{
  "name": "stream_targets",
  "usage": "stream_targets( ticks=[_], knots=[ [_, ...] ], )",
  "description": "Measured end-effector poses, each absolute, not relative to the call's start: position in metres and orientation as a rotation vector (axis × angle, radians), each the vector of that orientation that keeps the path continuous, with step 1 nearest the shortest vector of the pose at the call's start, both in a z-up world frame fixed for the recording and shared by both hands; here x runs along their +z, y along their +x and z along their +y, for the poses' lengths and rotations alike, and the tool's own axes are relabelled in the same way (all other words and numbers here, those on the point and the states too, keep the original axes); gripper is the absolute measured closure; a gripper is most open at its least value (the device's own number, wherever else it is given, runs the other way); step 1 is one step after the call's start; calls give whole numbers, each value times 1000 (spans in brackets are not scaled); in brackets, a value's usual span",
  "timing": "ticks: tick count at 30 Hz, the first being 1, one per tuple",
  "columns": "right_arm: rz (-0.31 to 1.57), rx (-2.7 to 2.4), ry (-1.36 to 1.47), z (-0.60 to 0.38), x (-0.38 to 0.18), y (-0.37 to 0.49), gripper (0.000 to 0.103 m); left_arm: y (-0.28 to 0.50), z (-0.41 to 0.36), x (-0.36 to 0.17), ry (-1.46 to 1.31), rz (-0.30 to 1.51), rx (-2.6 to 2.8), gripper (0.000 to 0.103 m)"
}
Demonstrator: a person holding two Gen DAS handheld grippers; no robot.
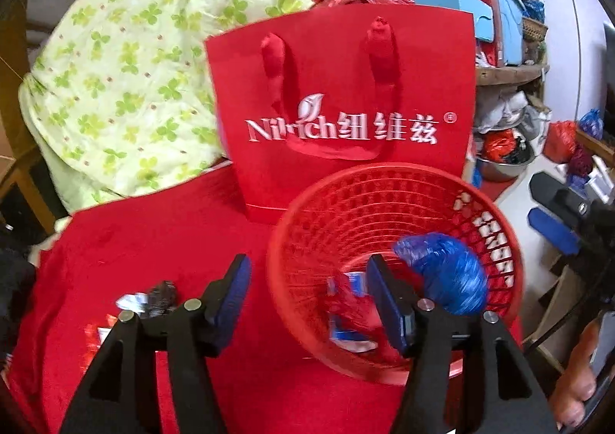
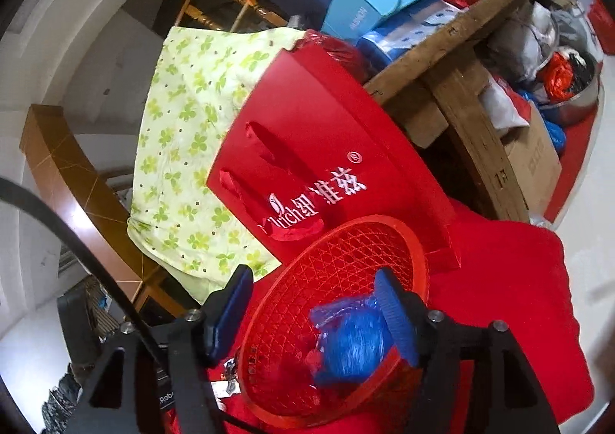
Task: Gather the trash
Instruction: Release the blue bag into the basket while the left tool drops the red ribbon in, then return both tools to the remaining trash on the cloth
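Both grippers' fingers released over the red basket (image 1: 346,203) — only the left view shows loose wrappers (image 1: 150,299).

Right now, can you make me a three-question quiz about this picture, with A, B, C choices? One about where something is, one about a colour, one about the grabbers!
1. Where is the blue plastic ball?
A. Inside the red basket
B. On the green clover blanket
C. Inside the red paper bag

2. What colour is the cloth under the basket?
A. Yellow
B. Red
C. White

3. How do the left gripper jaws stand?
A. Clamped on a wrapper
B. Open, holding nothing
C. Squeezing the bag's handle

Answers:
1 A, the ball sits within the basket's mesh wall.
2 B, red fabric spreads beneath it.
3 B, its blue pads stand apart, nothing pressed between them.
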State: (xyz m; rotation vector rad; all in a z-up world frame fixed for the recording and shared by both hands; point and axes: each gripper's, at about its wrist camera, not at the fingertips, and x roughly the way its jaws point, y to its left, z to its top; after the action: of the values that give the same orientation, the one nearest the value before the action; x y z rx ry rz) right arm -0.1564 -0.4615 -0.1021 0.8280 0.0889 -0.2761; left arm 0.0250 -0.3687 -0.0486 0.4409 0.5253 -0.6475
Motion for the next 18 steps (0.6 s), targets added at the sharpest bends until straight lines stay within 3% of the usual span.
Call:
stream_targets(
  ticks=[18],
  knots=[
    [47, -127, 551, -366, -63, -104, 34, 36, -253, -22, 432, 432, -377, 36]
  ],
)
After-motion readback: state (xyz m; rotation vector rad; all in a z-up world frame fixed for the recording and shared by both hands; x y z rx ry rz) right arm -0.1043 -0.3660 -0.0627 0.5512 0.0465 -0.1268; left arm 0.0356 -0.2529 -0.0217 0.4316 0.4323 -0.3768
